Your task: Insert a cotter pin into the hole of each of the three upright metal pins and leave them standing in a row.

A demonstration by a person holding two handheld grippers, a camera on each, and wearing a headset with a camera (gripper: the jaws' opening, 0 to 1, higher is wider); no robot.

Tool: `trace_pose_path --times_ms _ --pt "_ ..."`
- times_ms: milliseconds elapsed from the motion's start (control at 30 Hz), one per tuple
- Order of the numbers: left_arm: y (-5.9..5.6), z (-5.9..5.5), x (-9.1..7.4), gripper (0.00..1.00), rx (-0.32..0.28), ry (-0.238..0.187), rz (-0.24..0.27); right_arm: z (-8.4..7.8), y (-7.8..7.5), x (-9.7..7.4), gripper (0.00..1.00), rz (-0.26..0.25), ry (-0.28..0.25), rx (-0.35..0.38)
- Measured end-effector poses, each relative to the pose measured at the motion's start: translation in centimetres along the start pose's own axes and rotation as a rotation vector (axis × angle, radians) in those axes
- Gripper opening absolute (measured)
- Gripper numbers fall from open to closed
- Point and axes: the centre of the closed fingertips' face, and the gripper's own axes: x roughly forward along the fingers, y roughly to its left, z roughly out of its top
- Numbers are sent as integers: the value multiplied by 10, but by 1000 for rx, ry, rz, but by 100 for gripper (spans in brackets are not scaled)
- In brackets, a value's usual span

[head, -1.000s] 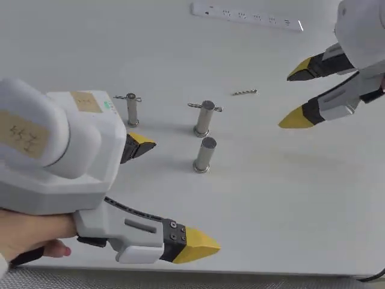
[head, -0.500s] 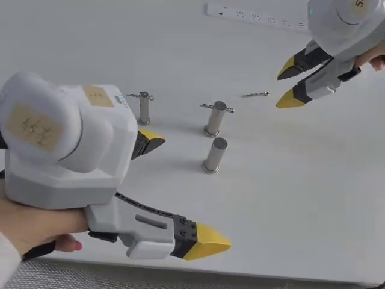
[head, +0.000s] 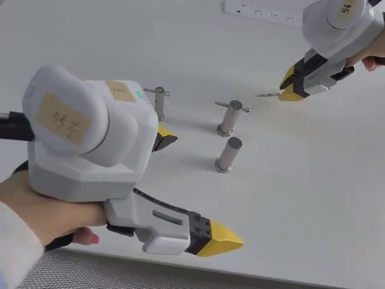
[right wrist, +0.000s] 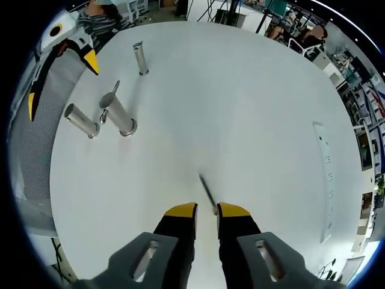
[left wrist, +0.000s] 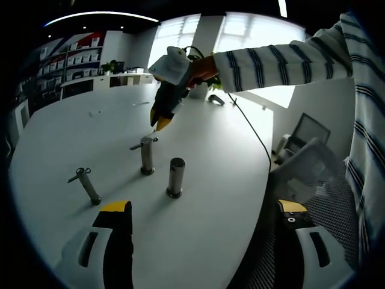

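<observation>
Three upright metal pins stand on the white table. The left pin and the middle pin each carry a cotter pin through the top. The nearer pin has a bare top. A loose cotter pin lies flat at the back right. My right gripper is lowered over its end. In the right gripper view the cotter pin runs out from between the jaws of my right gripper, which stand close with a slit of table showing. My left gripper hangs wide open at the front left, holding nothing.
A white power strip lies along the table's far edge. The table's front edge runs just under my left gripper, with grey mesh below. A striped sleeve reaches in behind the right gripper.
My right gripper has come down and leftward to the loose cotter pin, and its jaws have narrowed from wide apart to close around it. The left gripper stays open.
</observation>
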Motion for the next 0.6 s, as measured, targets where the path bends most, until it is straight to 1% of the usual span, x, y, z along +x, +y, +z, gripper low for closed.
trace_pose_path --times_ms 100,133,233,333,400,467,533,600 --pt "1 1 0 98 -4 -4 3 -2 -2 3 8 10 7 2" --pt "2 0 0 97 -4 -4 5 -5 -1 5 8 24 16 -2" --pt "2 0 -1 97 -7 -6 7 -9 -3 9 4 27 33 -10" --pt "2 -1 0 96 -13 -1 3 -11 -12 13 1 19 24 16" --pt "1 -3 1 95 -9 5 2 -10 -9 17 0 29 19 24" --pt "0 -3 1 95 -5 7 -1 -11 -10 15 0 37 27 14" --pt "-1 -5 2 94 -27 13 -6 -11 -11 15 0 42 29 17" --pt "-1 -5 2 92 -27 12 -6 -12 -14 16 0 41 33 22"
